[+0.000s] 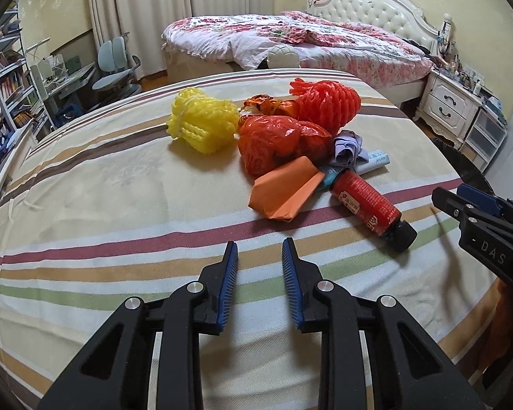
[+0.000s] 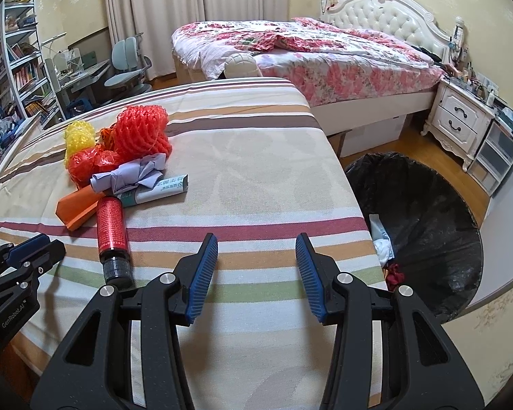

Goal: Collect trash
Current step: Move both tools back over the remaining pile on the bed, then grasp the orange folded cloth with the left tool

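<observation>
A pile of trash lies on the striped table (image 1: 119, 205): a yellow foam net (image 1: 201, 124), a red foam net (image 1: 328, 100), a red plastic bag (image 1: 273, 141), folded orange paper (image 1: 285, 193), crumpled lilac paper (image 1: 347, 147), a rolled leaflet (image 2: 160, 189) and a red bottle with a black cap (image 1: 371, 206). My left gripper (image 1: 260, 249) is open and empty, short of the orange paper. My right gripper (image 2: 256, 242) is open and empty over the table's right part, right of the bottle (image 2: 111, 229). A black-lined trash bin (image 2: 427, 225) stands on the floor right of the table.
The bin holds some white and red scraps (image 2: 384, 249). A bed with a floral quilt (image 2: 307, 51) stands behind the table, with a white nightstand (image 2: 461, 119) at the right. A desk, grey chair (image 1: 114, 68) and bookshelf (image 1: 7, 78) are at the left.
</observation>
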`<state>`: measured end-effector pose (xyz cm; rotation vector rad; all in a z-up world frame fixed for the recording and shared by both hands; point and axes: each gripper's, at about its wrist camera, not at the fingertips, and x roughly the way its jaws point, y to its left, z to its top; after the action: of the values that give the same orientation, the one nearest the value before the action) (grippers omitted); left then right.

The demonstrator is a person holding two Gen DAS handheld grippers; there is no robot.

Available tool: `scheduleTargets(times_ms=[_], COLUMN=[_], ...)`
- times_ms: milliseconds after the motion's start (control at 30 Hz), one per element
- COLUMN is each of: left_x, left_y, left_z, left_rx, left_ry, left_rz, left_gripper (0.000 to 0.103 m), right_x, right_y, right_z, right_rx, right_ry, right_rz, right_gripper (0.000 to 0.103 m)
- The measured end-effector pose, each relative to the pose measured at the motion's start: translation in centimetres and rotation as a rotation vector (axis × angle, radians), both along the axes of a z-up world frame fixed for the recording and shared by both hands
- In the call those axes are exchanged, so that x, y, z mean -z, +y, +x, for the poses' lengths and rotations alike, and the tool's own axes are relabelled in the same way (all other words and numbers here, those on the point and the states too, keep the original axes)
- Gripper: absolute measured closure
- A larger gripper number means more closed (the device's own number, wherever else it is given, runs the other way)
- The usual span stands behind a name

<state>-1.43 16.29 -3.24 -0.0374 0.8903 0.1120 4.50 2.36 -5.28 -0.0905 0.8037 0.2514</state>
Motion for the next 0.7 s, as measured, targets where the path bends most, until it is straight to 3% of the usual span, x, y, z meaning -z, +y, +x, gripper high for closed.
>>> scheduleTargets(times_ms=[67,233,633,700], left_x=[-0.1,-0.2,0.3,0.2], left_y=[0.1,0.2,0.2,0.0], left_z=[0.4,1.8,4.4,4.3], left_rx=[-0.010,-0.010,0.032,0.050], left_ry=[-0.005,-0.011,0.019,0.012], left_rz=[0.003,0.014,0.006,0.014], left_gripper=[0.057,0.044,0.039,0.047], right_x=[0.0,0.1,0.1,0.0], right_y=[0.0,0.1,0.3,0.3], right_z=[0.0,0.0,0.7,0.7], right_rx=[0.001,0.002,-0.011,-0.012], right_ry=[0.000,0.003,0.039,0.037], right_rz=[-0.001,0.003,0.026,0.028], right_gripper=[0.057,0.057,0.057,0.056])
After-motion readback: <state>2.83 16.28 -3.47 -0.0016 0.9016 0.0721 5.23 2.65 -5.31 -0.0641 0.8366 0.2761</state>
